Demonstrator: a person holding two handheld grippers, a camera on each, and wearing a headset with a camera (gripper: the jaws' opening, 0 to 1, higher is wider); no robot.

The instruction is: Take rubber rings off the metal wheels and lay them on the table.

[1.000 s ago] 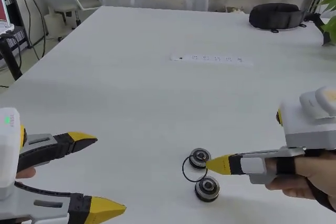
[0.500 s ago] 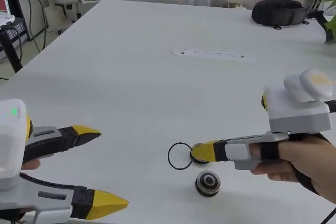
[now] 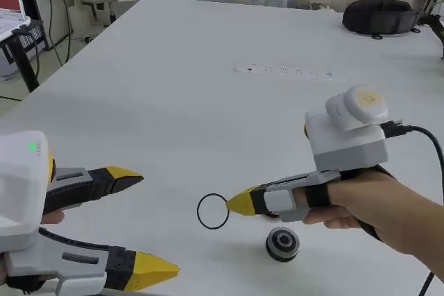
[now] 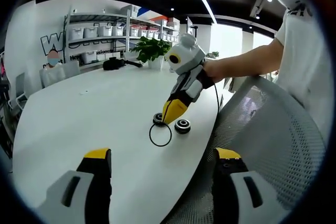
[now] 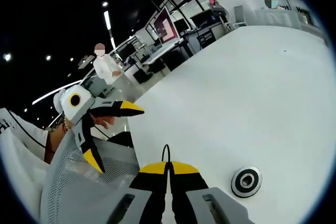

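The rubber ring (image 3: 212, 211) is off its wheel and pinched at one edge by the right tongs (image 3: 236, 203), whose jaws are pressed together on it. It hangs low, just left of the near metal wheel (image 3: 282, 243); whether it touches the tabletop (image 3: 208, 102) I cannot tell. By my reading, one ring is freed but not yet laid down. The near wheel's dark rim suggests its own ring is still on, so that one is left to do. Counted: one loose ring, two wheels and two tongs. The second wheel (image 4: 157, 119) sits just beside the near one in the left gripper view. The left tongs (image 3: 156, 223), well apart from the near wheel, stand spread and empty.
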